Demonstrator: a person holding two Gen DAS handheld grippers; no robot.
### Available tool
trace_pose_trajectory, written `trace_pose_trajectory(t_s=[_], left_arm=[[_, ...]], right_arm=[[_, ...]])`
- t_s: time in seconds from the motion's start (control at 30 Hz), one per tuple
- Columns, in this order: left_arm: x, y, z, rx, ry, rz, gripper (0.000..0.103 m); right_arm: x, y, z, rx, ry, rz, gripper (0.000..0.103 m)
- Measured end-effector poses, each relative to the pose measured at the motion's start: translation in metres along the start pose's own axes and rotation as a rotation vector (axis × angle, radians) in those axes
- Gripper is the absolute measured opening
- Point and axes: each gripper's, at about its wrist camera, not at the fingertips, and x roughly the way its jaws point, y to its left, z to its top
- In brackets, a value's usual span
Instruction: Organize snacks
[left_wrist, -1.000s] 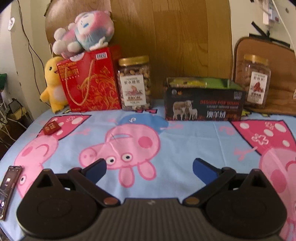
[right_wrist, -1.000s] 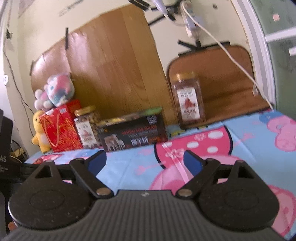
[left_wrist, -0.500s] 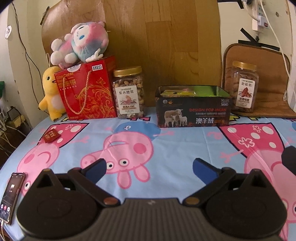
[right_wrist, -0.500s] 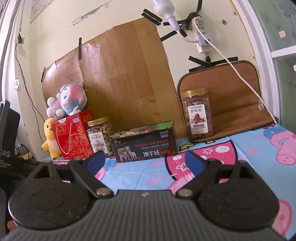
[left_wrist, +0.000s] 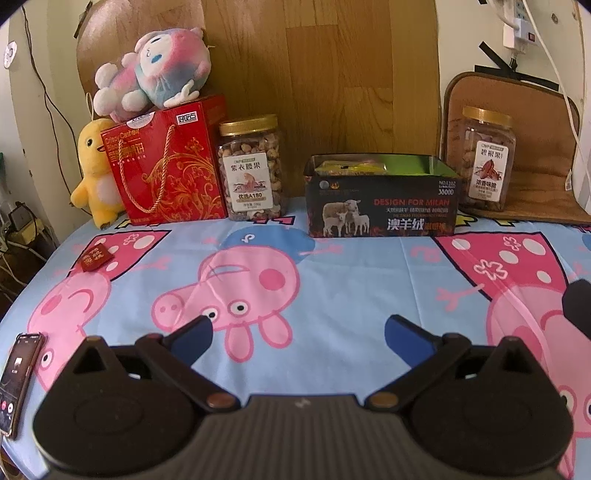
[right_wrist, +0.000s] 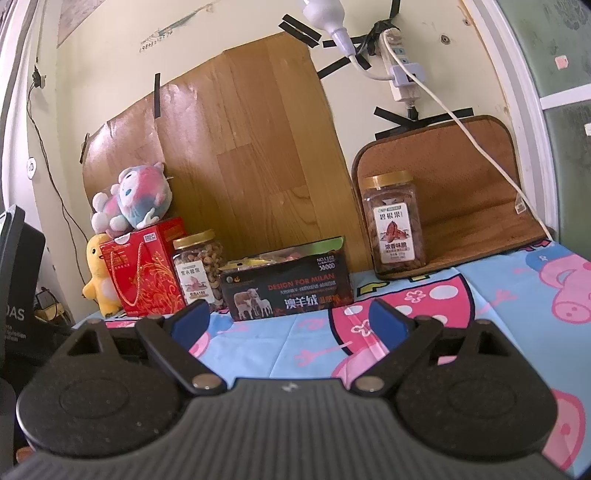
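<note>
I read the left claw (left_wrist: 297, 334) as spread wide with nothing between its blue fingertips (left_wrist: 194, 334), suspended over the cartoon-pig cloth (left_wrist: 354, 280) that covers the worktop. The right claw (right_wrist: 290, 321) is likewise parted and empty, positioned above the same cloth farther to the right. Along the back edge of the worktop, against the wood-grain panel (left_wrist: 317, 74), I log the following from left to right: a yellow duck plush (left_wrist: 94, 177), a red gift bag (left_wrist: 166, 166) with a pink-and-blue plush (left_wrist: 155, 72) lying on top, a gold-lidded cashew jar (left_wrist: 253, 168) standing upright just beside the bag, a black open-top box (left_wrist: 380, 201) printed with sheep and holding yellow and green packets, and a second gold-lidded pecan jar (left_wrist: 480, 158) standing upright on a brown mat (left_wrist: 535, 147). The box stands apart from both jars. A small red packet (left_wrist: 95, 256) lies flat on the cloth at the left, well apart from the back row. A phone (left_wrist: 16, 380) lies at the near left edge, screen up.
</note>
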Motion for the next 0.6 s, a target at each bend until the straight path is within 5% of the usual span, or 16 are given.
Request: trace_pose_trajectory(t_s=[0.6], left_arm=[[0.0065, -0.0066, -0.0043, 0.032, 0.007, -0.048, 0.103]], right_arm=[[0.0027, -0.003, -0.0034, 0.004, 0.009, -0.005, 0.095]])
